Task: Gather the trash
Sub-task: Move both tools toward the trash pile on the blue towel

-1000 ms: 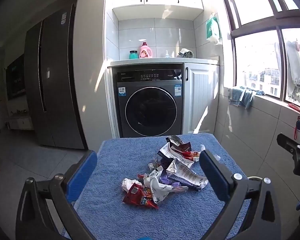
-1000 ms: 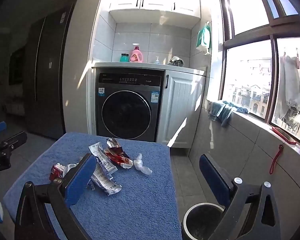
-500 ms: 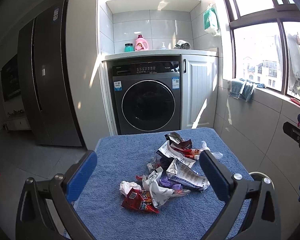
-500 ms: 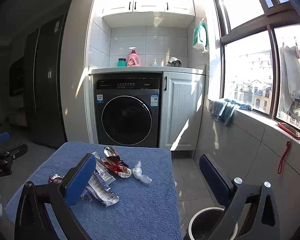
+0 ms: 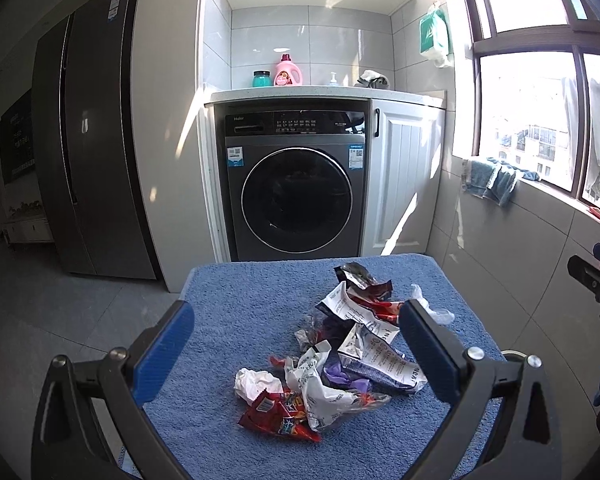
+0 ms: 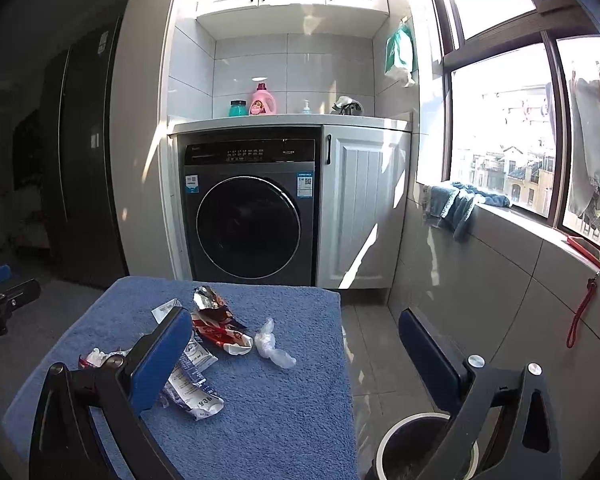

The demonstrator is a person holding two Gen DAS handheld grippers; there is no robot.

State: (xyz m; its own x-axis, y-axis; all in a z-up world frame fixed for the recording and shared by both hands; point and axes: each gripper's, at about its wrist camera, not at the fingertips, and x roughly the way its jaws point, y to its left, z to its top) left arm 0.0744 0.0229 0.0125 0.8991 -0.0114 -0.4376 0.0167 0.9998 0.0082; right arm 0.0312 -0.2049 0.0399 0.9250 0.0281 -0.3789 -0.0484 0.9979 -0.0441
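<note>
Since both grippers, left [image 5: 296, 356] and right [image 6: 296, 354], hang with fingers spread and empty, nothing's grabbed yet. Wrappers [image 5: 340, 356] sit piled centre-right on the desk [image 5: 236, 292]; bin [image 6: 424, 446] lower right. Light, crinkly, slippery film: pinch a crumpled fold, not a flat face.

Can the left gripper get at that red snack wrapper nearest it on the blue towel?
Probably yes. The left gripper is open above the towel, and the red snack wrapper lies on the pile's near edge, uncovered except where a white wrapper overlaps it.
</note>
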